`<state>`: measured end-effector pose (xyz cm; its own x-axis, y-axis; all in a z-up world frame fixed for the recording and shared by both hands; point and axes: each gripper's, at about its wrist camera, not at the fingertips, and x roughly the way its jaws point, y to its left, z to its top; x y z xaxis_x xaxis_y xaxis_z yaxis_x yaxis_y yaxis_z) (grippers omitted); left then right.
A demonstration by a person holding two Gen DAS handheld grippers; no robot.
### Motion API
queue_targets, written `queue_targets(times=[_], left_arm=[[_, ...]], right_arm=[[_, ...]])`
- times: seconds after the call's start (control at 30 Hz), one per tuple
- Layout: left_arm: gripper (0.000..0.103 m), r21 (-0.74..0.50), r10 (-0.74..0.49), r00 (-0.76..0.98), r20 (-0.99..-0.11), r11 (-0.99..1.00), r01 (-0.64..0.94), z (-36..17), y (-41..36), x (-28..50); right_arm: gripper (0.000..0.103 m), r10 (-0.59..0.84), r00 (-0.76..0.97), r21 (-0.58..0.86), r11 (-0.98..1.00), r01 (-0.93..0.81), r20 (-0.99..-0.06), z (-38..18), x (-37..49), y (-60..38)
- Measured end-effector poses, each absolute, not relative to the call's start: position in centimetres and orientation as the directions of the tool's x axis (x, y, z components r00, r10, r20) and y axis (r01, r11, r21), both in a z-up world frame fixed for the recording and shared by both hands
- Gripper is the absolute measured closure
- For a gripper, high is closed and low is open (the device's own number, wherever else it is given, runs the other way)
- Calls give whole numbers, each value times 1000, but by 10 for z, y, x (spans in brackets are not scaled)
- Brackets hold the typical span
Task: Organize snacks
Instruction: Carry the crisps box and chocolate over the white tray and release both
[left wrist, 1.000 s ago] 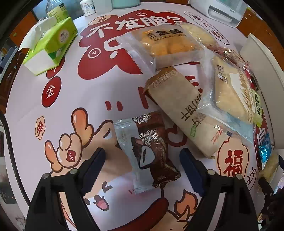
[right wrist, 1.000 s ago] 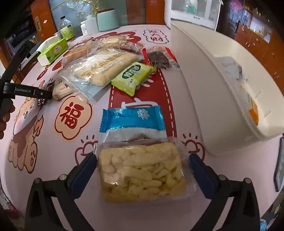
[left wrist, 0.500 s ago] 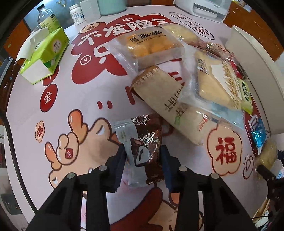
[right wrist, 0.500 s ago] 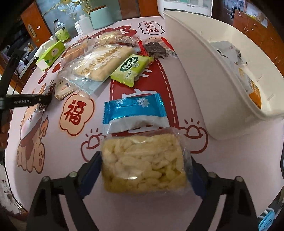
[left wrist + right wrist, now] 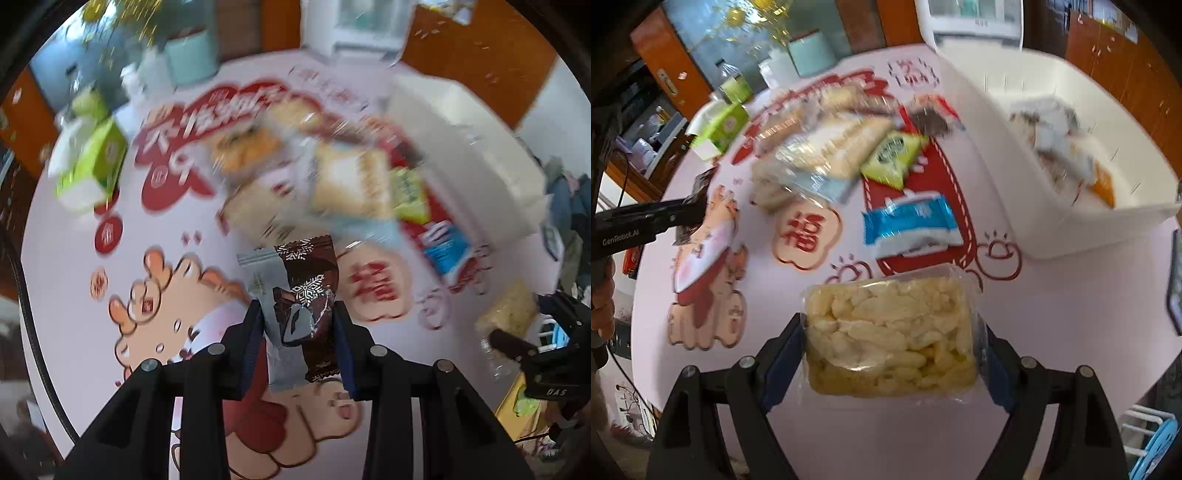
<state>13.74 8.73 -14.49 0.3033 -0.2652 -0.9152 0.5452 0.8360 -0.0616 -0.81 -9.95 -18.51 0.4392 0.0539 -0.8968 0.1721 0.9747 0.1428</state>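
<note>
My left gripper (image 5: 300, 343) is shut on a brown and grey snack packet (image 5: 295, 306) with a snowflake print, held above the printed tablecloth. My right gripper (image 5: 892, 354) is shut on a clear pack of pale yellow puffed rice cake (image 5: 890, 332), also off the table. In the right wrist view the left gripper (image 5: 690, 210) shows at the left edge with the dark packet (image 5: 701, 184). A blue and white packet (image 5: 908, 225), a green packet (image 5: 892, 157) and larger clear bags (image 5: 827, 155) lie in the middle. The white bin (image 5: 1071, 236) stands at the right.
A green tissue box (image 5: 92, 166) sits at the far left of the table, with bottles (image 5: 733, 83) and a teal canister (image 5: 809, 51) behind it. Several wrapped snacks (image 5: 1056, 144) lie inside the white bin. A hand (image 5: 602, 299) holds the left gripper.
Both grippers closed on their packets and lifted them off the table. The left one rose more, and the table now looks farther away and blurred.
</note>
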Motion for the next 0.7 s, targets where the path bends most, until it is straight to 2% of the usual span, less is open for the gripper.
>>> queue_targets(times=[0.3, 0.47, 0.7], left_arm=[[68, -57, -407, 407, -818, 760, 647, -61, 23, 107], [68, -25, -412, 471, -780, 772, 635, -28, -30, 96], [68, -40, -404, 514, -756, 813, 580, -5, -115, 95]], right_arm=[[18, 1, 594, 81, 991, 108, -804, -95, -27, -119], [18, 41, 647, 84, 996, 37, -762, -64, -23, -158], [18, 52, 677, 31, 999, -43, -734, -25, -11, -237]])
